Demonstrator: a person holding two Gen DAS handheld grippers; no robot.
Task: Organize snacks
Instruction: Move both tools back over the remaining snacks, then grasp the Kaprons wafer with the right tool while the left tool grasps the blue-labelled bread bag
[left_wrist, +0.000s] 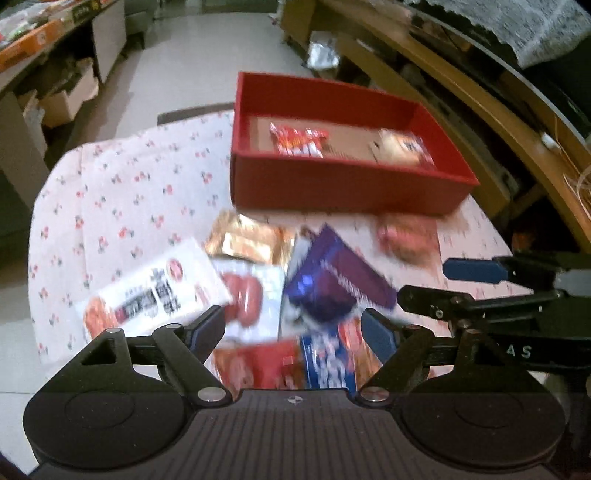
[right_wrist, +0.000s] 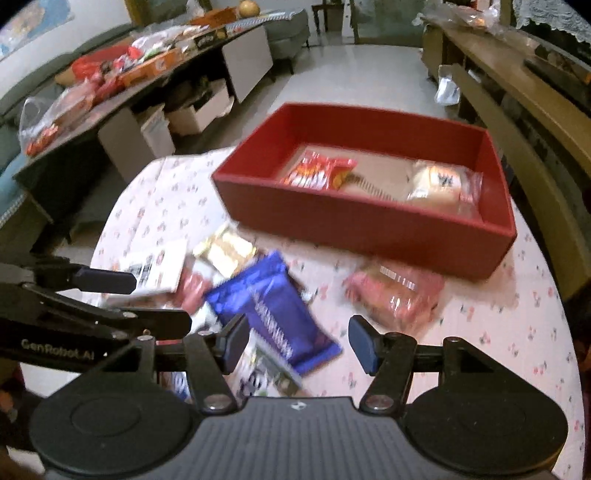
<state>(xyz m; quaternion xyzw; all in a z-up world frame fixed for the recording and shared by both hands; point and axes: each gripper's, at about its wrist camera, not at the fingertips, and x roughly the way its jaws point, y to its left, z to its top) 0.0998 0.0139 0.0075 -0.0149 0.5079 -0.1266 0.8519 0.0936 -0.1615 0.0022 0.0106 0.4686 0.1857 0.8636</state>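
Note:
A red box (left_wrist: 332, 184) (right_wrist: 354, 221) sits at the far side of a round table. It holds a red snack pack (left_wrist: 299, 140) (right_wrist: 317, 171) and a pale bun pack (left_wrist: 402, 146) (right_wrist: 439, 184). Loose snacks lie in front: a purple-blue pack (left_wrist: 332, 280) (right_wrist: 273, 310), a white pack (left_wrist: 159, 291) (right_wrist: 155, 266), a gold pack (left_wrist: 247, 240) (right_wrist: 225, 251) and a pink-red pack (left_wrist: 406, 236) (right_wrist: 395, 291). My left gripper (left_wrist: 293, 332) is open above the pile. My right gripper (right_wrist: 297, 343) is open over the purple-blue pack. Both are empty.
The table wears a floral cloth (left_wrist: 129, 192) (right_wrist: 498, 325). A long counter with more snacks (right_wrist: 110, 77) stands at the left and a wooden shelf (right_wrist: 517, 110) at the right. The right gripper shows in the left wrist view (left_wrist: 476, 273).

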